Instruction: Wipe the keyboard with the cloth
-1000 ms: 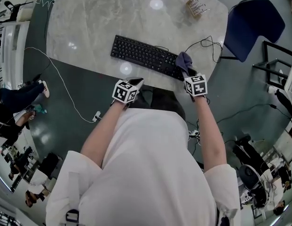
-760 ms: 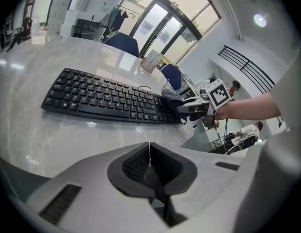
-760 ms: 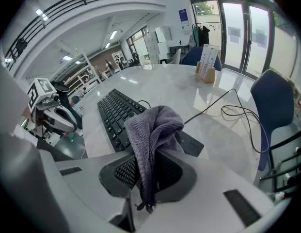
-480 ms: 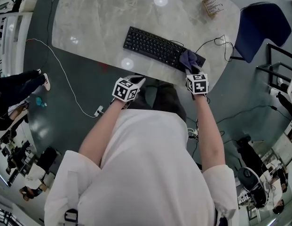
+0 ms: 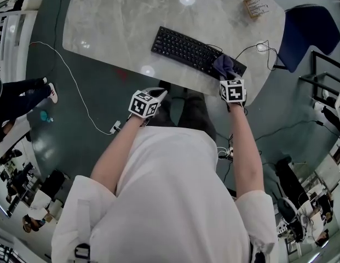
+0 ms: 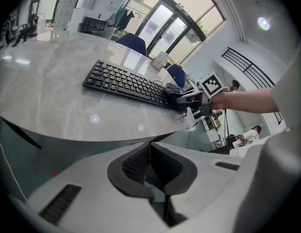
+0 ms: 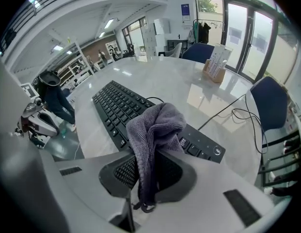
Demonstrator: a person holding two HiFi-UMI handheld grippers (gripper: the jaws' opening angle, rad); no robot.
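Note:
A black keyboard (image 5: 186, 49) lies slantwise on the pale marble table (image 5: 126, 21), near its front edge. My right gripper (image 5: 228, 80) is shut on a grey-purple cloth (image 5: 224, 66), which bunches over the keyboard's right end. In the right gripper view the cloth (image 7: 152, 135) hangs pinched between the jaws above the keyboard (image 7: 126, 108). My left gripper (image 5: 153, 95) is shut and empty, held off the table's front edge, left of the keyboard. The left gripper view shows the keyboard (image 6: 126, 81) and the right gripper (image 6: 191, 101) at its far end.
A small tan box (image 5: 253, 6) stands at the table's back right. A black cable (image 5: 257, 51) runs from the keyboard over the table's right side. A blue chair (image 5: 309, 32) is right of the table. A white cord (image 5: 76, 86) trails over the floor at left.
The right gripper and cloth have stayed on the keyboard's right end while the head view shifted, so the table sits further right. The left gripper has barely moved.

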